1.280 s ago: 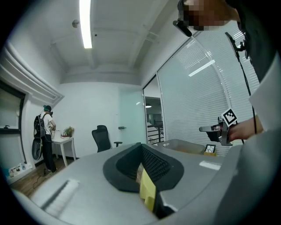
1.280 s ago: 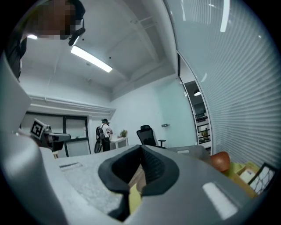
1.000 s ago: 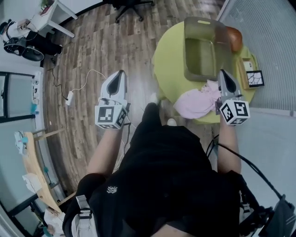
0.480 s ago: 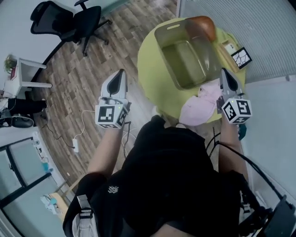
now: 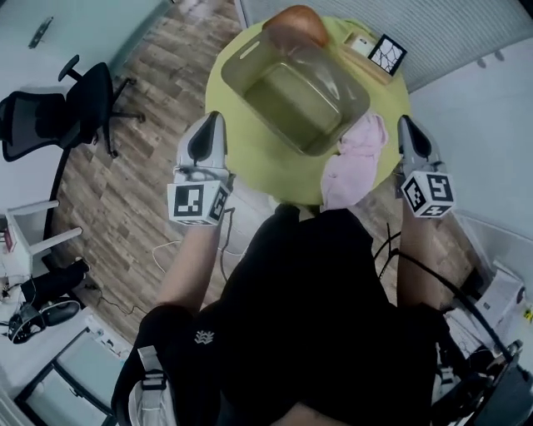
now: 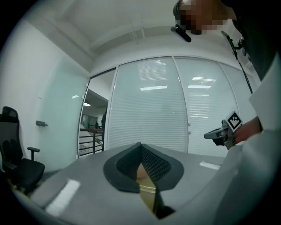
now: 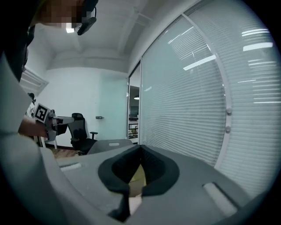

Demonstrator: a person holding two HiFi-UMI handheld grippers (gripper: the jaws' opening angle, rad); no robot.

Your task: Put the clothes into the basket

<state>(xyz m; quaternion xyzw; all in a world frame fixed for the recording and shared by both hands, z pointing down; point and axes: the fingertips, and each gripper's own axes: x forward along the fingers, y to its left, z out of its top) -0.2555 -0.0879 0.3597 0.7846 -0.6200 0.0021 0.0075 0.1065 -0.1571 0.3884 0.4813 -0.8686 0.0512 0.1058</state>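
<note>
The left tongs and right tongs are both shut tight, gripping nothing (one either side of the round worktop). The pink clothes lie just beside the basket, draping over the worktop's near edge.

Round yellow-green counter, translucent olive rectangular plastic basket standing mid-counter, crumpled pale pink cloth beside it draping over the near edge, brown rounded object behind the basket, black-framed square card at the far edge.
</note>
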